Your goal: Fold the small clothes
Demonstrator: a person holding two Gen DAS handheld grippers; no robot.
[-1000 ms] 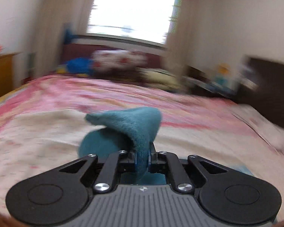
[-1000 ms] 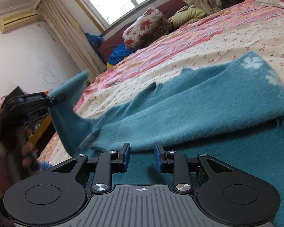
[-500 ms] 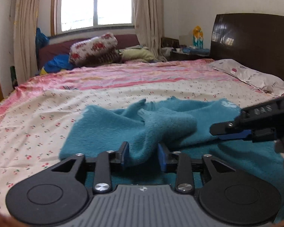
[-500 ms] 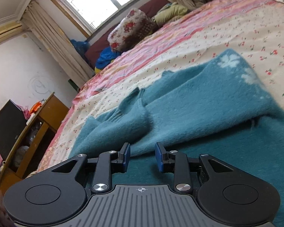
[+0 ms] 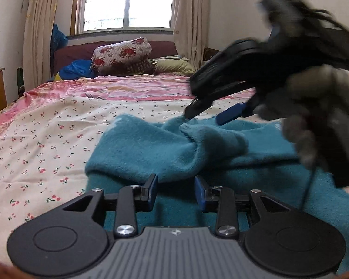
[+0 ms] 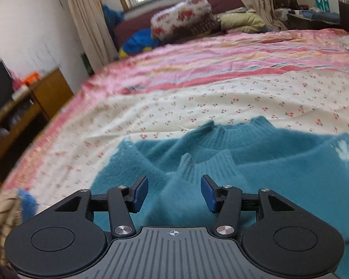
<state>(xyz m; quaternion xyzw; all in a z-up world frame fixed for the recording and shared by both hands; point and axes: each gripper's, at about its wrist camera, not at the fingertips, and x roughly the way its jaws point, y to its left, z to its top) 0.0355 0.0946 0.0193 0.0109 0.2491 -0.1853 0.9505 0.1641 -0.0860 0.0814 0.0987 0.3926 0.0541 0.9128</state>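
Lying beneath both released tongs, left tongs [image 5: 176,191], right tongs [image 6: 174,194], teal sweater [image 6: 256,169].

A cherry-print bedsheet [image 5: 46,144], floral pillow [image 5: 121,54], curtains [image 5: 38,30] and wooden cabinet [image 6: 32,107].

the left gripper [image 5: 175,191] sat low over a teal fleecy sweater [image 5: 151,148], its blue-padded fingers [image 5: 153,191] spread apart with nothing between them, a folded sleeve end lying just ahead of the gap. the sweater lay rumpled on a cream bedsheet printed with small cherries [image 5: 41,144], which gave way farther back to a pink striped cover [image 5: 118,88]. from the upper right the right gripper [image 5: 206,115] came in blurred, held in a grey-gloved hand [image 5: 314,116], its fingers parted and its tips at the sweater's far edge. behind stood a floral bundle [image 5: 121,54], a blue bag [image 5: 78,68], a yellowish pillow [image 5: 174,66], curtains [image 5: 38,28] and a bright window [image 5: 128,2].
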